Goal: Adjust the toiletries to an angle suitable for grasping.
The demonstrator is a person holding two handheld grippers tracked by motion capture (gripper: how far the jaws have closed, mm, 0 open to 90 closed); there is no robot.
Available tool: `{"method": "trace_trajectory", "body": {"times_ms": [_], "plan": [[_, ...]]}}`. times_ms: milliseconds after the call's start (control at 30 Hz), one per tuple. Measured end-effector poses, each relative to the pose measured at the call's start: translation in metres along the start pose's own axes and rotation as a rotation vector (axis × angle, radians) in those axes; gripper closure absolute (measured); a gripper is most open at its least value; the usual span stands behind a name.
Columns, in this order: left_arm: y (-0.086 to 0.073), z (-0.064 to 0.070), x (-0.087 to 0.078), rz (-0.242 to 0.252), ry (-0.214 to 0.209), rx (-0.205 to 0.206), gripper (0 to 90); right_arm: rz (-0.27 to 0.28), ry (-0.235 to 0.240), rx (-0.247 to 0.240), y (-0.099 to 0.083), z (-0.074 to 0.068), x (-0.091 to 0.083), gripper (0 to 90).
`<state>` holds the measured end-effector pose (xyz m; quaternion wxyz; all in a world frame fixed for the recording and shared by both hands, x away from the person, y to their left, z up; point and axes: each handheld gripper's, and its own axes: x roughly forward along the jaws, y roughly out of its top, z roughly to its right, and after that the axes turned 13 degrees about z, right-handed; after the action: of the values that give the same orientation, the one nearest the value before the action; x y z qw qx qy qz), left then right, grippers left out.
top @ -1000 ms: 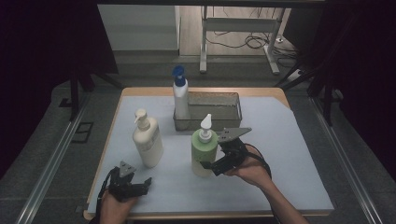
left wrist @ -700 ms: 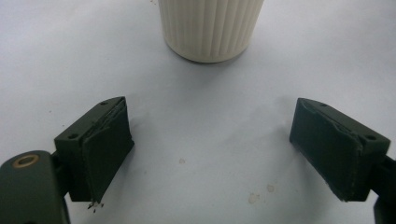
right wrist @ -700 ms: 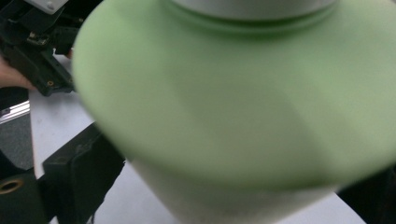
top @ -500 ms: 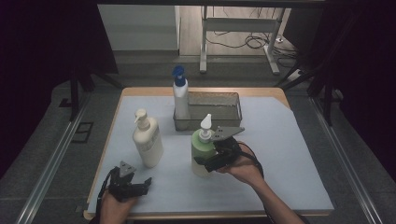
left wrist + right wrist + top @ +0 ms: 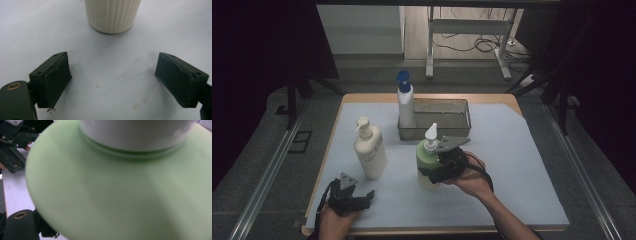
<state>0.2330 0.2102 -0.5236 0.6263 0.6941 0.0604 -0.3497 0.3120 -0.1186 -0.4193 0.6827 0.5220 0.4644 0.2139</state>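
Resting low on the table sheet [image 5: 522,165], the left gripper [image 5: 354,199] is being kept with its jaws wide and empty; the cream bottle [image 5: 113,15] is standing ahead of them, apart. The green bottle [image 5: 427,165] is being enclosed by the right gripper [image 5: 443,167], but whether its jaws are closed cannot be told. A grasp seems in hand; next, a firm squeeze and a straight lift are probably being called for.

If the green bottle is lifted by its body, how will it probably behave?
The green bottle looks rigid plastic, so it should hold shape. Its smooth, rounded surface may slip between the jaws. Tall with a pump on top, it might tip if pushed high.
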Motion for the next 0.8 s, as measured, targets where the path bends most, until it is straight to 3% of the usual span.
{"method": "trace_trajectory", "body": {"times_ms": [233,800], "plan": [[0.000,0.000,0.000,0.000,0.000,0.000,12.2,-0.018,-0.015,0.003,0.005,0.000,-0.001,12.0],[0.000,0.000,0.000,-0.001,0.000,-0.001,12.2,0.002,-0.070,0.057,0.036,0.025,-0.019,12.1]]}}
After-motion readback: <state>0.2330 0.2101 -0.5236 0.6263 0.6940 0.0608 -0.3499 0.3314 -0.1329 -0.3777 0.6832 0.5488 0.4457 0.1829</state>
